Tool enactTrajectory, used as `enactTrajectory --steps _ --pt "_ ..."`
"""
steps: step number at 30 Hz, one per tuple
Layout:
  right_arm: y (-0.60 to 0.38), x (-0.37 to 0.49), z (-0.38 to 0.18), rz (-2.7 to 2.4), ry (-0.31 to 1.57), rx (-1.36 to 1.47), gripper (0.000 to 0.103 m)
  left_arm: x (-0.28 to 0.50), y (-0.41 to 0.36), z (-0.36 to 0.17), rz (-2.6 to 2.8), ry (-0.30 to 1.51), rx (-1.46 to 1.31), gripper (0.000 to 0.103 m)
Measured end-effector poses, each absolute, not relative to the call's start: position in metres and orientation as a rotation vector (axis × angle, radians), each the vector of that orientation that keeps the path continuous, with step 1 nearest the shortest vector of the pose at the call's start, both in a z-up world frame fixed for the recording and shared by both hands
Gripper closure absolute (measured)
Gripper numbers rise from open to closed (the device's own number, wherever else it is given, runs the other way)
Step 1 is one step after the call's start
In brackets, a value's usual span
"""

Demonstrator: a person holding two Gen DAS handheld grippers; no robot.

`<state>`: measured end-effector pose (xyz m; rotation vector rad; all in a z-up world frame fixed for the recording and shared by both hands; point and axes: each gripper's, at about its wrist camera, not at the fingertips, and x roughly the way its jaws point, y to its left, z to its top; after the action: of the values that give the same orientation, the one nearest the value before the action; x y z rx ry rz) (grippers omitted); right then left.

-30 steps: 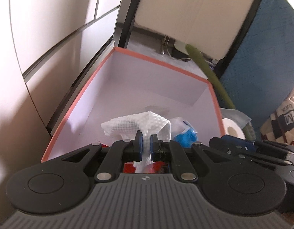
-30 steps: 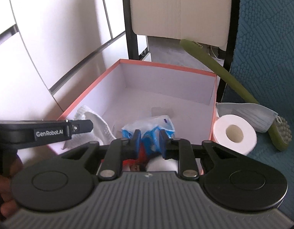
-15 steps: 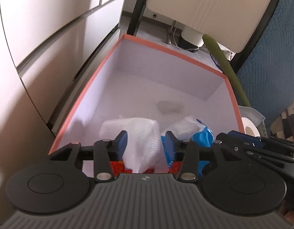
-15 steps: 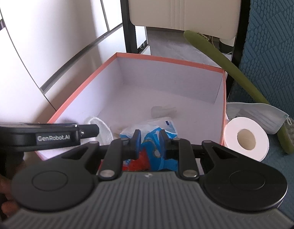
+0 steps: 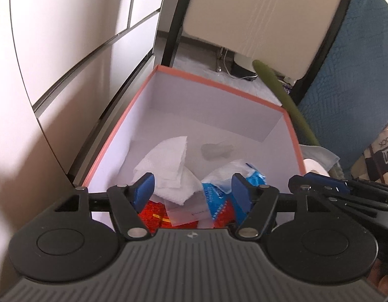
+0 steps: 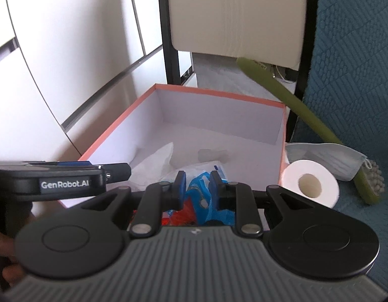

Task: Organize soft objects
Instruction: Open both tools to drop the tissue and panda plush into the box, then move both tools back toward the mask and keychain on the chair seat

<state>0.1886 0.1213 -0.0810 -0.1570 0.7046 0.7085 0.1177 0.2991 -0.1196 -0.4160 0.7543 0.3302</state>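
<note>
- We find the left gripper (image 5: 192, 188) jaws just opened, apart; the white tissue (image 5: 168, 171) lies released inside the box (image 5: 219, 83).
- Our right gripper (image 6: 197, 186) clamps the blue packet (image 6: 204, 196) above the box, apparently awaiting deposit.

— What am I looking at in the box (image 5: 282, 130)?
— I see matt card walls, smooth and pale inside. The tissue (image 5: 168, 173) looks like soft embossed paper, and the blue packet (image 6: 206, 201) is crinkly glossy plastic.
— And beside it?
— A matt paper roll (image 6: 310, 183), and quilted blue cloth (image 6: 354, 75).
</note>
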Motion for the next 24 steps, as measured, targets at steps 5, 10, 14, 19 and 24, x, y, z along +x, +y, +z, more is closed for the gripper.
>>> enactTrajectory --steps 5,10,14,19,24 --pt "0.101 0.176 -0.073 0.701 0.683 -0.145 0.079 0.107 0.282 -0.105 0.321 0.725 -0.4 0.03" --pt "0.076 0.164 -0.069 0.687 0.666 -0.125 0.079 0.093 0.26 -0.092 0.312 0.69 -0.384 0.031" --pt "0.054 0.154 -0.066 0.676 0.65 -0.12 0.079 0.084 0.238 -0.085 0.295 0.671 -0.372 0.03" --pt "0.026 0.144 -0.066 0.665 0.639 -0.107 0.079 0.077 0.21 -0.081 0.272 0.65 -0.367 0.03" --pt "0.002 0.136 -0.067 0.653 0.624 -0.086 0.079 0.07 0.18 -0.079 0.241 0.64 -0.363 0.03"
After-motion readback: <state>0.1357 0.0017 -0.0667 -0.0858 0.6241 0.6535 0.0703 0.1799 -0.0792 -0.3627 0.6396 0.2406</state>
